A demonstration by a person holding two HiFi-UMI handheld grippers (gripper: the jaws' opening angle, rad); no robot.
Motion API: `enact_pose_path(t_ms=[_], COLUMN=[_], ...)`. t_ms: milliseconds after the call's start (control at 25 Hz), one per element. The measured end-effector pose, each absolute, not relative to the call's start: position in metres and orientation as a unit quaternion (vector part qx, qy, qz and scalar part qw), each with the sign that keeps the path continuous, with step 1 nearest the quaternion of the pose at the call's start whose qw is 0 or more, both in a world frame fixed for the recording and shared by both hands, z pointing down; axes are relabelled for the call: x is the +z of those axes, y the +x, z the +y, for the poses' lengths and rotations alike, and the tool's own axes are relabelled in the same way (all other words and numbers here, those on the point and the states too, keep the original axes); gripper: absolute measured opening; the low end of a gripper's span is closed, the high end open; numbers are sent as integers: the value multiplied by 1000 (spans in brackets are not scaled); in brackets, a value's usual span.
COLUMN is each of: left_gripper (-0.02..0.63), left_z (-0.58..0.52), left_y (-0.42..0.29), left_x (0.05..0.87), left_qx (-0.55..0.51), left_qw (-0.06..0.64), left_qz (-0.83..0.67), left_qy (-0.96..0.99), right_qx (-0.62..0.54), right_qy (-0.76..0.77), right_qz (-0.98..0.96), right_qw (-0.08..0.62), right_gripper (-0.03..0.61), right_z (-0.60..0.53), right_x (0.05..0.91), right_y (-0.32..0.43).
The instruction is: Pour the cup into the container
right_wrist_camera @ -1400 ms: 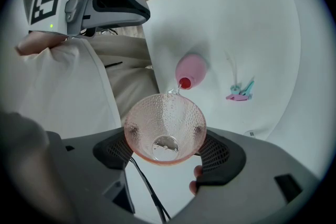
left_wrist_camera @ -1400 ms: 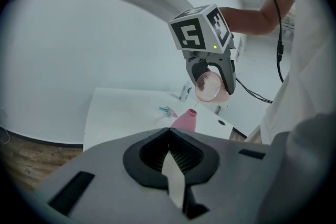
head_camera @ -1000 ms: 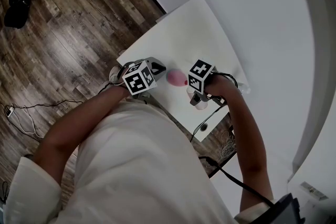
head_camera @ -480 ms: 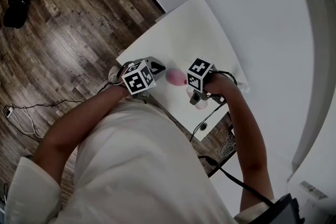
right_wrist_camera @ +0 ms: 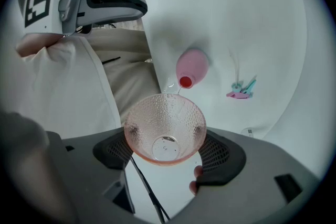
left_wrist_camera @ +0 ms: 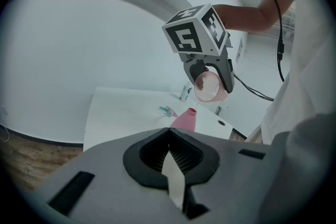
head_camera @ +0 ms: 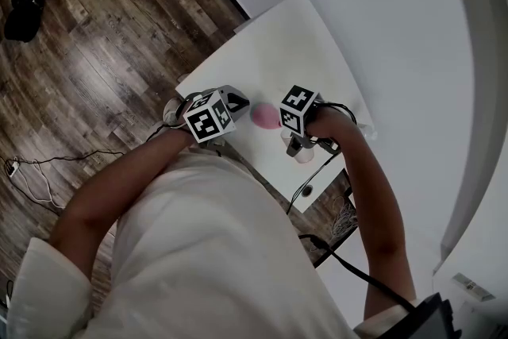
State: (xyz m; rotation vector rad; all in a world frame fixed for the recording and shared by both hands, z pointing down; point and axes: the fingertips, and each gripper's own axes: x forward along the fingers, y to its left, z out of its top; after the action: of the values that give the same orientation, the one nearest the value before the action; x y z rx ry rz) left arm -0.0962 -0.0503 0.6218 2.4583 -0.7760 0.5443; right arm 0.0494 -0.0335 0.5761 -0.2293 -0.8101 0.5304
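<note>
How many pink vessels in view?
2. A dimpled pink glass cup is clamped in the right gripper, tilted above a pink narrow-necked bottle standing on the white table. None look hidden.

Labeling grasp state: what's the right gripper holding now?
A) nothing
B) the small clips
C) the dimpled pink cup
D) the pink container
C: the right gripper has its fingers clamped on the dimpled pink cup, while the pink container stands free on the table.

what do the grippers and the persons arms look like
The left claw and right claw are grey shells with black ribbed pads, each bearing a white cube of black square markers. A black cable trails by the right arm. Cream elbow-length sleeves.
</note>
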Motion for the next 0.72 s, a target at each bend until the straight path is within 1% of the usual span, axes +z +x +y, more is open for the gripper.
enact_pose_path(t_ms=[720], left_gripper=[11], left_z=[-47], left_y=[-97], left_x=[622], left_qx=[202], left_qw=[249], left_qz=[-283], left_qy=[904], right_qx=[240], right_qy=[-125], right_qz=[-347], right_qw=[898], right_gripper=[373], right_z=[-40], right_x=[585], right_y=[50])
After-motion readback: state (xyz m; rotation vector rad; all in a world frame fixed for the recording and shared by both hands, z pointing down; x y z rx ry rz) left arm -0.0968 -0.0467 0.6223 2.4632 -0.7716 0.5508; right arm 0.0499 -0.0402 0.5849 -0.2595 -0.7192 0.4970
